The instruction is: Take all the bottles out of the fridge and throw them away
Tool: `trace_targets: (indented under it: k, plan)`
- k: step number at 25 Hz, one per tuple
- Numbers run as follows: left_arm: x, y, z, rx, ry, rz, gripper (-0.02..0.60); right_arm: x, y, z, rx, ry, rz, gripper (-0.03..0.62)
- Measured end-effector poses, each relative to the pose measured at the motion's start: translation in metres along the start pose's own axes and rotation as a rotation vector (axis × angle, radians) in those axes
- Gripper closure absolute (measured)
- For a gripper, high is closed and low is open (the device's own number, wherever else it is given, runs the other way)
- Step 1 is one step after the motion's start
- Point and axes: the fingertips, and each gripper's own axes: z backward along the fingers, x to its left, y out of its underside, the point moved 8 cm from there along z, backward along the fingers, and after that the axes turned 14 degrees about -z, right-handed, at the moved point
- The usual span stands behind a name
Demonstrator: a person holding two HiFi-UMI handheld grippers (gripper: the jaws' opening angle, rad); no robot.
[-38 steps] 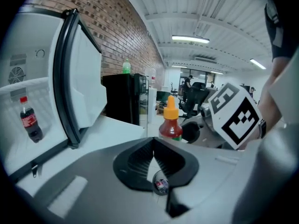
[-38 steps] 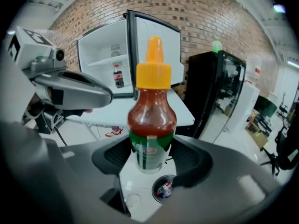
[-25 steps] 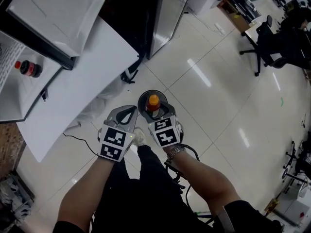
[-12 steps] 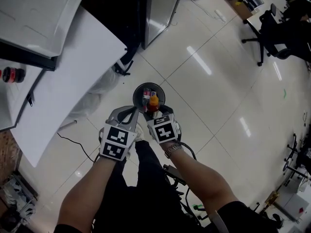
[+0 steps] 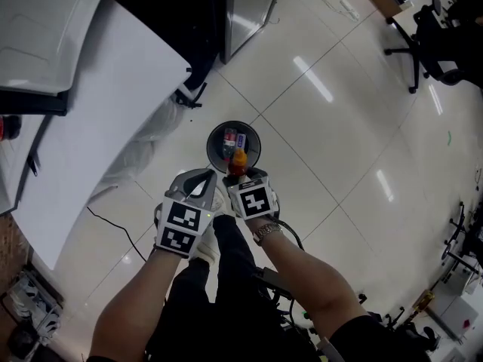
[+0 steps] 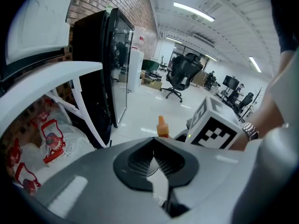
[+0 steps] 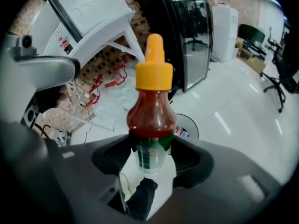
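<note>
Bottle (image 7: pixel 152 120) of red sauce, with an orange nozzle cap and a green label, stands upright between the pads (image 7: pixel 189 164) of the right gripper (image 7: pixel 152 161). Its jaws are spread wide and press on the lower, labelled part from both sides, so the neck and cap rise clear above them. Just beside it, the left gripper (image 6: pixel 154 154) holds nothing: its jaws meet at the tips, and only floor shows through the small gap behind them. In the head view the two grippers sit side by side, almost touching, at the ends of the person's bare forearms (image 5: pixel 309 277), and the orange cap overlaps the near edge of a round dark bin (image 5: pixel 212 143) on the pale tiled floor (image 5: pixel 339 164). The bottle appears to be above the bin's near rim, though the steep angle leaves that uncertain. A few small items lie inside the bin, too small to name. Beyond it a white table (image 5: pixel 98 111) slants across the left, with the black glass-door fridge (image 6: pixel 100 69) behind, a clear plastic bag (image 6: pixel 51 141) with red print under the table, and an office chair (image 6: pixel 183 73) well away.
</note>
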Motion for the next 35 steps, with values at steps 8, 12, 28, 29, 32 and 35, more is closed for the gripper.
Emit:
trace_targets:
  k: [8,12,28,29,32,35]
  plan:
    - [0.009,0.029,-0.028,0.022,0.030,0.035,0.578,-0.019,0.009,-0.048,0.047,0.018,-0.049,0.326]
    - [0.014,0.045,-0.041,0.043,0.043,0.056,0.578,-0.026,0.011,-0.068,0.064,0.027,-0.074,0.326]
    - [0.024,0.045,-0.032,0.045,0.007,0.070,0.578,-0.040,0.010,-0.071,0.026,0.074,-0.104,0.319]
    - [0.024,0.043,-0.029,0.042,0.003,0.068,0.578,-0.036,0.010,-0.068,0.028,0.068,-0.100,0.319]
    - [0.024,0.035,-0.018,0.032,-0.015,0.066,0.578,-0.025,0.011,-0.058,0.031,0.047,-0.083,0.319]
    - [0.024,0.029,-0.002,0.023,-0.041,0.064,0.577,-0.011,0.011,-0.044,0.028,0.023,-0.045,0.319]
